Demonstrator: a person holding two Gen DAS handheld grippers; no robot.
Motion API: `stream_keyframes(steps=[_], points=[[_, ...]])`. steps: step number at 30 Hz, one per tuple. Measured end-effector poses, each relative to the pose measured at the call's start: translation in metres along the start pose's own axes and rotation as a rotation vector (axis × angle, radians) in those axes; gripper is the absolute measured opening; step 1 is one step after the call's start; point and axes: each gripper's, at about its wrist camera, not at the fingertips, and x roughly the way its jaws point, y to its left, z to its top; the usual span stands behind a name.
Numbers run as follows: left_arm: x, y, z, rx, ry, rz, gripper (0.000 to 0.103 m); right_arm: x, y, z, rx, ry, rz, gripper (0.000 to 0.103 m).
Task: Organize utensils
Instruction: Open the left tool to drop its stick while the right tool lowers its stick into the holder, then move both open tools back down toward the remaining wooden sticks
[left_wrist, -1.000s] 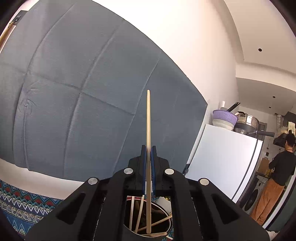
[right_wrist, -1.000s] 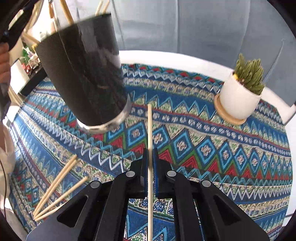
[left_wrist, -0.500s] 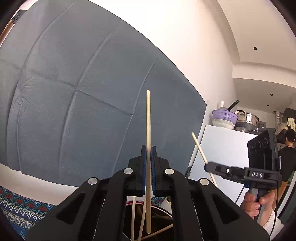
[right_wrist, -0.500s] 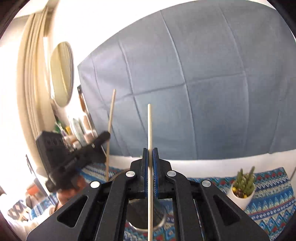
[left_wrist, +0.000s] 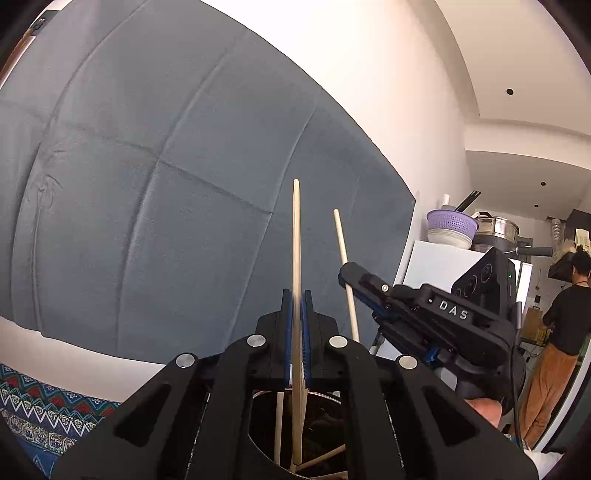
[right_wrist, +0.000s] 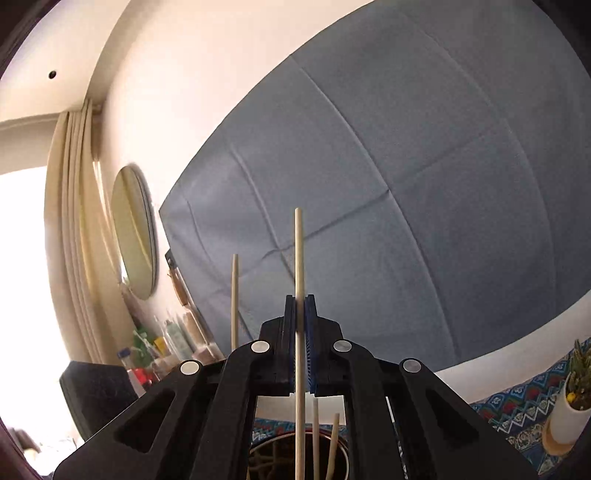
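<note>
We are holding one chopstick (left_wrist: 296, 236) upright in the left hand-held gripper (left_wrist: 296, 314), its pads clamped on the shaft, and a second chopstick (right_wrist: 298, 258) the same way in the right hand-held gripper (right_wrist: 300, 321). Both lower ends are hanging over the open mouth of the dark holder (right_wrist: 343, 445), where other sticks (left_wrist: 321, 456) are already leaning. The risk, we are judging, is crowding: the two grippers are working close together above one narrow rim, so a tip could catch a leaning stick or the rim and tip the holder. Above and toward the blue backdrop (left_wrist: 147, 184) we are seeing open room; the patterned counter (right_wrist: 517, 402) lies below.
</note>
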Motion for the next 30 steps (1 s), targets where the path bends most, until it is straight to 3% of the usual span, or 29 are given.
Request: stream_keyframes(steps=[6,13,14,16,20,22,24,28,30], points=[[0.003,-0.001,-0.004,0.020,0.023,0.001,0.005,-0.004,-0.012,-0.027,-0.031,0.059,-0.020,0.005],[-0.001,-0.011,-0.004,0.080,0.013,0.015,0.008,-0.028,-0.013,-0.031,-0.062,0.087,-0.003,0.009],[-0.001,-0.012,-0.002,0.080,0.016,0.015,0.012,-0.035,-0.013,-0.029,-0.072,0.076,-0.010,0.009],[-0.004,-0.015,0.002,0.081,0.003,0.022,0.041,-0.045,-0.013,-0.023,-0.073,0.060,-0.019,0.011],[-0.013,-0.023,0.013,0.098,-0.025,0.036,0.056,-0.070,-0.012,-0.004,-0.079,0.027,-0.054,0.029],[-0.017,-0.027,0.019,0.114,-0.019,0.056,0.067,-0.083,-0.010,0.005,-0.093,0.014,-0.073,0.033],[-0.019,-0.032,0.025,0.133,-0.003,0.079,0.076,-0.095,-0.005,0.014,-0.103,0.004,-0.097,0.050],[-0.028,-0.043,0.039,0.173,0.017,0.144,0.098,-0.117,0.005,0.027,-0.108,-0.007,-0.129,0.069],[-0.033,-0.049,0.046,0.189,0.026,0.177,0.098,-0.127,0.012,0.032,-0.112,-0.008,-0.132,0.080]])
